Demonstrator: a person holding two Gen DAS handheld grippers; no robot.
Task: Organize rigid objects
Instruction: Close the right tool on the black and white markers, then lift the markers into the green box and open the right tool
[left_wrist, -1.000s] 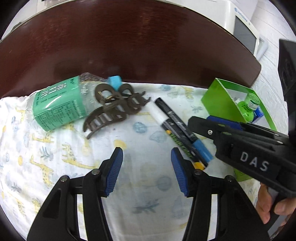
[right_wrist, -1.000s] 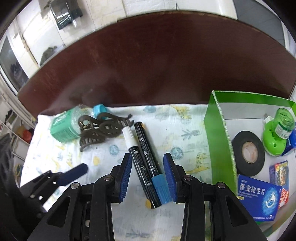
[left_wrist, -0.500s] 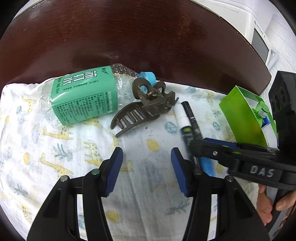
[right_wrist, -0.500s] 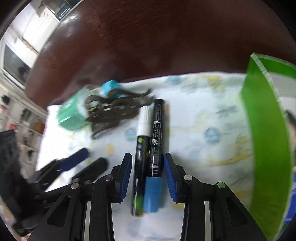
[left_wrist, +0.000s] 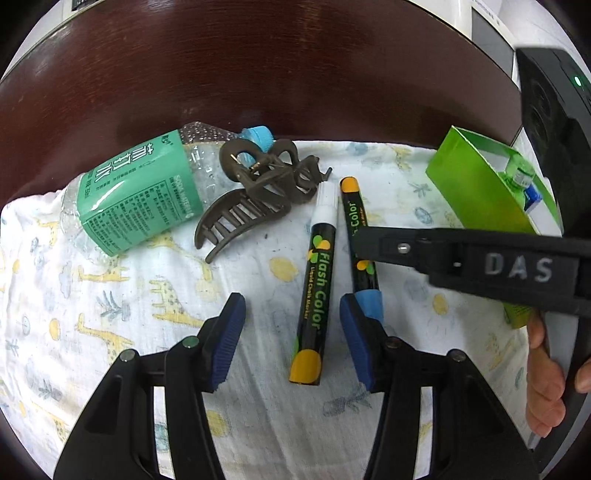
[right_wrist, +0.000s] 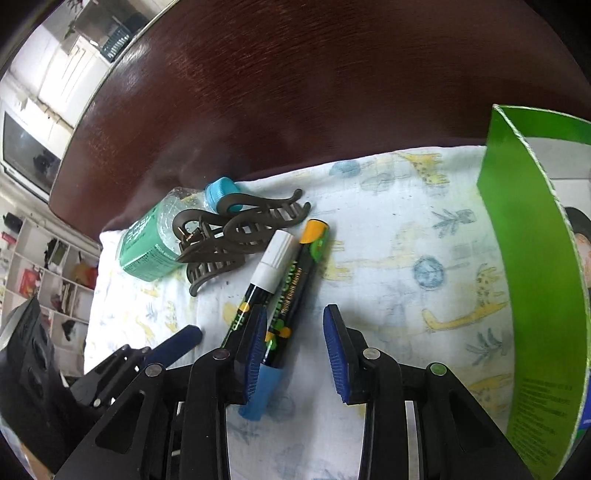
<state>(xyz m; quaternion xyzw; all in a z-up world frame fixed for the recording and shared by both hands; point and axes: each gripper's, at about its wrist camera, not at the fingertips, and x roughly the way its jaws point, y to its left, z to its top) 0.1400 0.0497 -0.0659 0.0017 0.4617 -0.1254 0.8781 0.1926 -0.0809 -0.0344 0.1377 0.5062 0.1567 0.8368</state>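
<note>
Straddling blue-capped marker (right_wrist: 291, 295), right hand-held gripper (right_wrist: 295, 350)

A white cloth (left_wrist: 110, 314) bears yellow giraffes and blue motifs. The hair clip (left_wrist: 251, 199) is brown, the bottle (left_wrist: 136, 199) teal-labelled with a blue cap. The box (right_wrist: 532, 295) is bright green.

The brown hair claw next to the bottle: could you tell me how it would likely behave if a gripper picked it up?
The hair claw looks like stiff, light plastic. Its curved teeth and open loops could snag or slip between flat pads. It leans against the bottle, so lifting it may nudge that bottle, which might roll.
</note>
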